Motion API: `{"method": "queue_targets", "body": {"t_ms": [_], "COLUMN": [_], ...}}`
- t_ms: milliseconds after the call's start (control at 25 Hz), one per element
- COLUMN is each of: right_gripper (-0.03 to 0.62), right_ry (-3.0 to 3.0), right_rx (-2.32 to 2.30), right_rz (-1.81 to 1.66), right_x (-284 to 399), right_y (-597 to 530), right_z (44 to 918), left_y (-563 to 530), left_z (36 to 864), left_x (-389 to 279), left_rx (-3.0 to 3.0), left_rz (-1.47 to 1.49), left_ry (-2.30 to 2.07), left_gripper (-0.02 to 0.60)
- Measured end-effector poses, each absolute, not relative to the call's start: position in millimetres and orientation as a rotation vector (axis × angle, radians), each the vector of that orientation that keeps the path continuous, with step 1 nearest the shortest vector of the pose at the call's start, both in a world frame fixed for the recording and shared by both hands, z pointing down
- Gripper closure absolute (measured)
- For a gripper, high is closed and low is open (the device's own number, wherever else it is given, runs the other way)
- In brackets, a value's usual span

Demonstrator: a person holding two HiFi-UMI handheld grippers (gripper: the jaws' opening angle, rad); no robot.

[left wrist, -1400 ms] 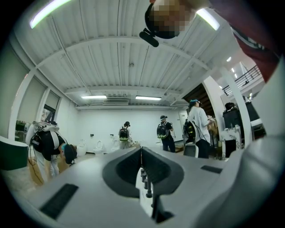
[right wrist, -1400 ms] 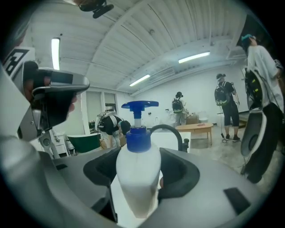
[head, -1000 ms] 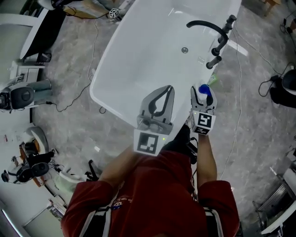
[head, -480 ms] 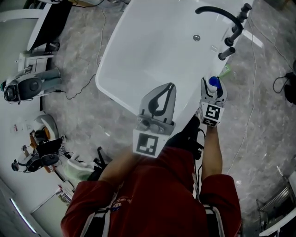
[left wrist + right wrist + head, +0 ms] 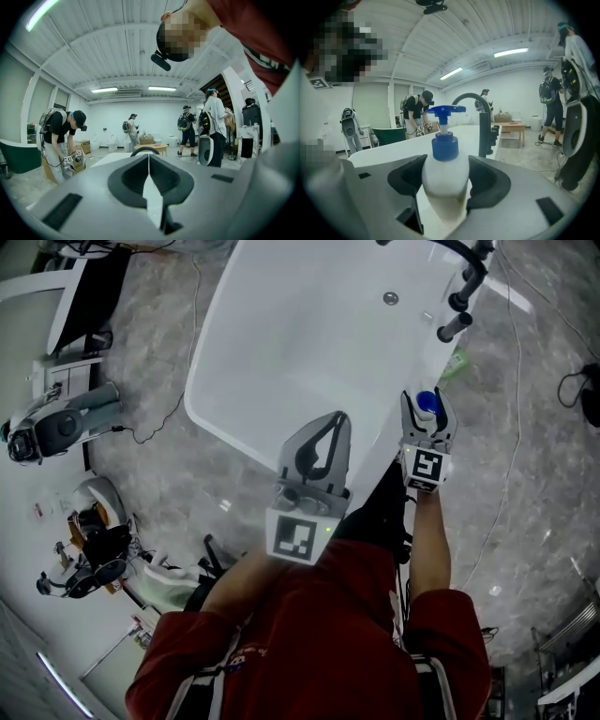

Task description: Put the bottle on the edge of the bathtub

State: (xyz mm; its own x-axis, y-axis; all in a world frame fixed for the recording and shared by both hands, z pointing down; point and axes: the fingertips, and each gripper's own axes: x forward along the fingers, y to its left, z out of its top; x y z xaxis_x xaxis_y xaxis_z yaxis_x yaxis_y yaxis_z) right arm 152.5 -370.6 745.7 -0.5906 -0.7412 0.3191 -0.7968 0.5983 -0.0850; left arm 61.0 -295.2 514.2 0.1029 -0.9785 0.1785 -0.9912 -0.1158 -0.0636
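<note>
lower than a second ago with both grippers, the bottle now nearer the tub's right rim. grips the bottle in the right gripper, jaws clamped on the white body just below the blue pump collar, bottle upright. holds it over the right-hand edge of the bathtub, toward the near end; cannot tell whether the base touches the rim. has the left gripper clenched tight with nothing between the jaws, hanging over the tub's near end, apart from the bottle.

beyond the bottle along the same rim: black faucet with a curved spout, and two black knobs, the nearest things ahead of the bottle. just outside that rim, on the grey marbled floor, a small green thing, too small to name, and thin cables. left of the tub, machines and gear on the floor, well apart. farther off in the gripper views, people with backpacks, a low wooden table, a dark green tub.

inside the bathtub, smooth white walls and a round drain. inside the bottle, contents hidden by the opaque white body.
</note>
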Motion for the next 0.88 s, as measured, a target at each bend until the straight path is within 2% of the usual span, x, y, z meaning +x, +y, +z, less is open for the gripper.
{"method": "queue_targets", "body": {"t_ms": [120,240,360,880], "right_gripper": [0.316,0.266,0.241,0.214], "right_ry": [-2.577,-2.567,-2.56,-2.527], "right_rx": [1.244,1.231,1.212,1.203], "right_rz": [0.327,0.363,0.358,0.247], "right_x": [149,149,150,161], "right_y": [-368,-365,-364,-345], "right_z": [746,750,753,729], "left_y": [-294,-292,-290,-270], "left_z": [518,518,519,509], "left_x": [66,69,70,69], "left_rx": [2.281,2.275,2.274,2.307], "left_rz": [0.258,0.242,0.232,0.164], "left_ry": [-2.032,-2.031,-2.03,-2.016], "left_gripper": [0.566,0.566,0.566,0.566]}}
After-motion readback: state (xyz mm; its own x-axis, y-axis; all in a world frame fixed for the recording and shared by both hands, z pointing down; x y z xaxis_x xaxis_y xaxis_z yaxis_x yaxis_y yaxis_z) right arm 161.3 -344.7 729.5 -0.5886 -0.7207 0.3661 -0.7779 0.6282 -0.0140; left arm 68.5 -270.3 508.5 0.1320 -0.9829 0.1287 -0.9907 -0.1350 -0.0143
